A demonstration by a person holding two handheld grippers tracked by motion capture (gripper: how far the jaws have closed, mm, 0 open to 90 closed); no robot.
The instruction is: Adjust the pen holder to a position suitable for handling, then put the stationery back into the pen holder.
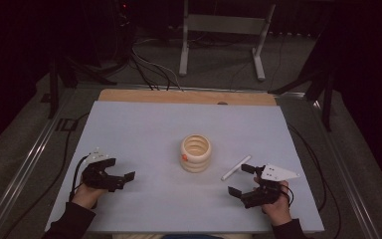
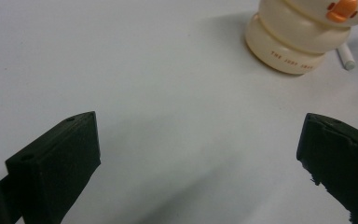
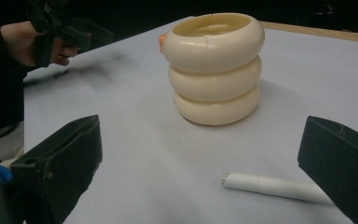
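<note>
A cream ringed holder with an orange beak stands upright near the middle of the white table top; it also appears as the holder and the holder. A white pen lies flat to its right, seen close as the pen and the pen. My left gripper is open, low over the table left of the holder, nothing between its jaws. My right gripper is open just in front of the pen; the far jaw tip sits beside the pen's end.
A wooden strip edges the table's far side. Beyond it stand a metal frame and cables on the floor. Rails run along both table sides. The other hand with its gripper shows far left in the right gripper view.
</note>
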